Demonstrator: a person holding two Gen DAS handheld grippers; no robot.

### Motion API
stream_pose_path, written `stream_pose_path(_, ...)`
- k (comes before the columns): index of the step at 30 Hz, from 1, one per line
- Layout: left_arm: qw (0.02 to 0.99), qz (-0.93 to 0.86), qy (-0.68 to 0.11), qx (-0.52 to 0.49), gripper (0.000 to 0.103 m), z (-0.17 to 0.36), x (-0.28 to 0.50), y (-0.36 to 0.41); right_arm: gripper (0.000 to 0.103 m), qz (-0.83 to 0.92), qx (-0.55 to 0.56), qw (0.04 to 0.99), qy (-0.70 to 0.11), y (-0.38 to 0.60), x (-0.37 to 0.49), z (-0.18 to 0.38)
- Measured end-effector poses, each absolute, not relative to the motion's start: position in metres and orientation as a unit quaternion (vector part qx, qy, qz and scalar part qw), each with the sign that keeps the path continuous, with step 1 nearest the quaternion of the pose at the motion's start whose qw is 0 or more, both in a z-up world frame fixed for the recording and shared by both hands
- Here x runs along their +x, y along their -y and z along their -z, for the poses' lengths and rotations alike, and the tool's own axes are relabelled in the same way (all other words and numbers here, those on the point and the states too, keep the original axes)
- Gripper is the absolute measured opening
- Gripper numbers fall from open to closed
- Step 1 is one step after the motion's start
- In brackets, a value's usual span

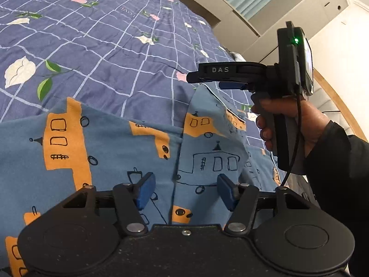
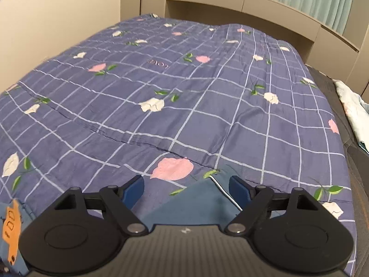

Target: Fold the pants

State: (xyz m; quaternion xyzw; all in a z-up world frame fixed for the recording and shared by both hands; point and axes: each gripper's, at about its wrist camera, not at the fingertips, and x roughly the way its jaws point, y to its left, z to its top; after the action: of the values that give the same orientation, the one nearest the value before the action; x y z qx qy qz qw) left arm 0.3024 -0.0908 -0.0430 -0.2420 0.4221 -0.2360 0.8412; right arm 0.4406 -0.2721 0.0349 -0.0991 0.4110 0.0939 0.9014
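Blue pants (image 1: 120,143) with orange bus prints lie on the bed, two layers side by side with a seam between them. My left gripper (image 1: 183,190) is open just above the pants, its blue pads apart over the fabric. In the left wrist view my right gripper (image 1: 196,78) is held in a hand at the right, above a raised corner of the pants. In the right wrist view the right gripper (image 2: 186,190) is open, with a blue corner of the pants (image 2: 193,200) between its pads, not pinched.
The bed is covered by a purple checked quilt (image 2: 184,87) with pink and white flowers. A beige headboard (image 2: 230,2) and curtains stand behind. A pale cloth (image 2: 352,108) lies at the bed's right edge.
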Motion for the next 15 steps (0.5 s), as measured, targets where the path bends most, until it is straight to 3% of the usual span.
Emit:
stream_pose_path(5,0.839,0.229,-0.431,-0.241,0.048,0.043,0.306,0.095,0.064,-0.075,-0.101,0.892,-0.434,0.267,0.451,-0.023)
stream_pose_path(7,0.835,0.230,-0.437,-0.242,0.040,0.045,0.309,0.096,0.059,-0.072,-0.097,0.889,-0.442,0.267,0.452,-0.020)
stream_pose_path(9,0.833,0.231,-0.442,-0.240,0.025,0.046,0.309,0.098,0.052,-0.072,-0.088,0.888,-0.446,0.268,0.452,-0.018)
stream_pose_path(12,0.833,0.229,-0.450,-0.228,0.002,0.045,0.311,0.101,0.029,-0.074,-0.083,0.887,-0.448,0.269,0.451,-0.017)
stream_pose_path(14,0.836,0.228,-0.446,-0.223,0.001,0.044,0.310,0.103,0.007,-0.074,-0.081,0.889,-0.445,0.272,0.448,-0.017)
stream_pose_path(15,0.837,0.228,-0.444,-0.223,0.000,0.042,0.309,0.103,0.005,-0.074,-0.080,0.890,-0.444,0.274,0.447,-0.018)
